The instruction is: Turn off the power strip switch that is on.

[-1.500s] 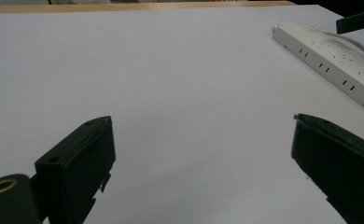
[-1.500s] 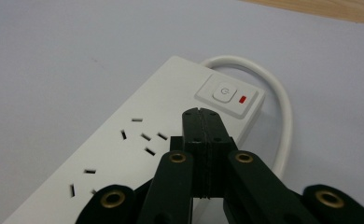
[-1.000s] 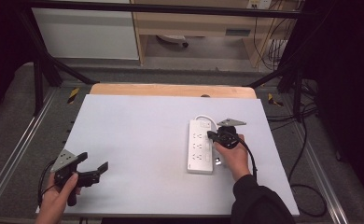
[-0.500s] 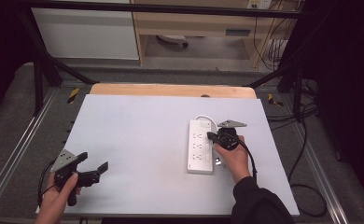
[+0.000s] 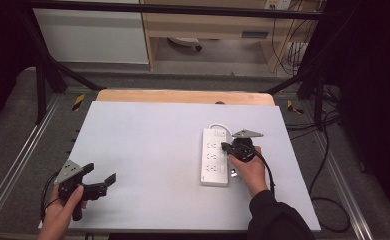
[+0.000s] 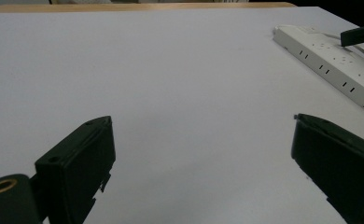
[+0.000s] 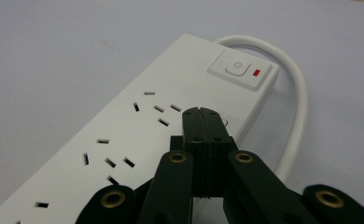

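I compare against the frames from a second ago: nothing on the bench has shifted. The white plastic multi-socket power strip (image 5: 215, 157) lies where it lay, and my right gripper (image 5: 226, 146) stays at its far half, so I judge the switch press not yet made.

Right gripper (image 7: 202, 122): jaws together, flat against each other, clamped on nothing. In the right gripper view the tips hang over the strip's top face, just short of the white rocker switch with the red indicator (image 7: 241, 70). I cannot tell whether the tips touch the plastic.

Left gripper (image 5: 101, 175): jaws wide apart, idle near the near-left corner of the bench, well apart from the strip. Its own view (image 6: 203, 154) has bare grey surface between the jaws.

Strip position: right half of the grey bench top (image 5: 148, 150), closer to the right edge than the left. Long axis runs near-to-far, roughly parallel to that right edge. Switch end points to the far edge; the white cable (image 7: 294, 93) leaves that end and loops toward the right.

Next move, as I judge it: small advance toward the switch, then down.
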Demonstrator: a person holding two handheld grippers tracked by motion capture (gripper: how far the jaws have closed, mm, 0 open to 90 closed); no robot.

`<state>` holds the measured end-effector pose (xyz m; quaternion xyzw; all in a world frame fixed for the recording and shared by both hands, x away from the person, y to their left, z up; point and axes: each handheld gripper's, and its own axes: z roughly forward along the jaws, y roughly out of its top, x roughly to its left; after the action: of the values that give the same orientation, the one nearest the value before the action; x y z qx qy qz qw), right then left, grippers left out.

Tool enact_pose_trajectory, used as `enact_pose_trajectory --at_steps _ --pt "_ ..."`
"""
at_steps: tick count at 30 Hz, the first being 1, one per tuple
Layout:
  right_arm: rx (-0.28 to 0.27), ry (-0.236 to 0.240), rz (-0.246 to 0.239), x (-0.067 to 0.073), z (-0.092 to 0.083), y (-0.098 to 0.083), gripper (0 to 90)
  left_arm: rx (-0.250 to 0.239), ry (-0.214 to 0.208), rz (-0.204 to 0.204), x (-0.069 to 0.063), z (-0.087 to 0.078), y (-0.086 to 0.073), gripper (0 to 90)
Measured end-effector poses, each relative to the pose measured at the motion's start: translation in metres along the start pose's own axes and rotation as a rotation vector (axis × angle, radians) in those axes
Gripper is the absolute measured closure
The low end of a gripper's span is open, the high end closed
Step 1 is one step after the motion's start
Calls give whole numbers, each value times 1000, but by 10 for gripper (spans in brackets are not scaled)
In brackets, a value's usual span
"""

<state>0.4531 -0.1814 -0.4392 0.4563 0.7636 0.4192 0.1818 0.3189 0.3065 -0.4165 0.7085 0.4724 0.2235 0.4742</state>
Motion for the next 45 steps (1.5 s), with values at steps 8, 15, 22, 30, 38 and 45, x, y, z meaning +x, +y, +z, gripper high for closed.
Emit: enact_pose_trajectory --at_steps 8,15,22,30,38,45 --pt "-13 8 0 2 0 -2 900 2 -1 1 0 0 0 61" --pt "-29 9 -2 3 0 -5 900 0 -2 1 0 0 0 61" --pt "-29 11 -4 3 1 -5 900 0 -1 2 0 0 0 61" --pt "-29 10 -3 3 1 -7 900 -1 -2 1 0 0 0 61" --pt "-29 9 -1 3 1 -7 900 1 -2 2 0 0 0 61" --pt "-28 7 -13 3 1 -7 900 0 -1 2 0 0 0 61"
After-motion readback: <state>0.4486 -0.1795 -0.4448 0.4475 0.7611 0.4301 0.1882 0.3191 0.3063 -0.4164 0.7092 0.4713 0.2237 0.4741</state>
